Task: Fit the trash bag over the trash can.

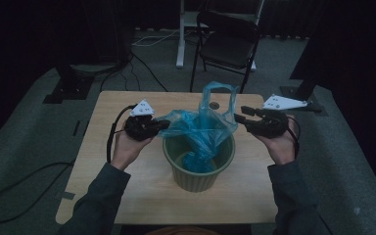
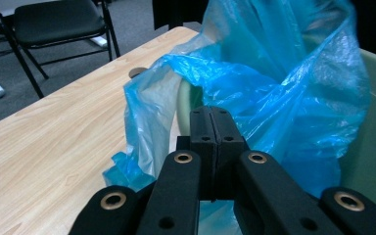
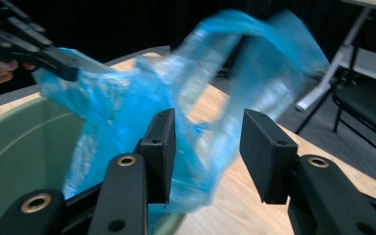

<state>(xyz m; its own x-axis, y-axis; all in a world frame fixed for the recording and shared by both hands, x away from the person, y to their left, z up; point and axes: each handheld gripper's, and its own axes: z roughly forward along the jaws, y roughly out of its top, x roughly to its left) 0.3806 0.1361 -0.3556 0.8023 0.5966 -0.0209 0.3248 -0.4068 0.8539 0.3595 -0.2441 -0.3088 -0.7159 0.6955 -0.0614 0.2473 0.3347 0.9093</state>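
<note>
A thin blue plastic bag [image 1: 200, 127] hangs partly inside a round green bin [image 1: 196, 178] at the middle of the wooden table [image 1: 127, 191]. My left gripper [image 1: 159, 125] is at the bin's left rim, shut on the bag's left edge. In the left gripper view its jaws [image 2: 210, 122] are pressed together against the bag [image 2: 274, 88], beside the bin [image 2: 372, 147]. My right gripper [image 1: 240, 114] hovers off the bin's right rim with its jaws wide open. In the right gripper view a loose, blurred fold of the bag [image 3: 127, 107] hangs between the spread jaws [image 3: 206, 147] above the bin [image 3: 19, 142], with neither pad pressing on it.
A black folding chair [image 1: 227, 44] stands behind the table's far edge, next to a white desk leg [image 1: 180, 44]. A small round hole [image 1: 214, 105] sits in the tabletop behind the bin. Cables [image 1: 10, 196] run over the grey floor at the left.
</note>
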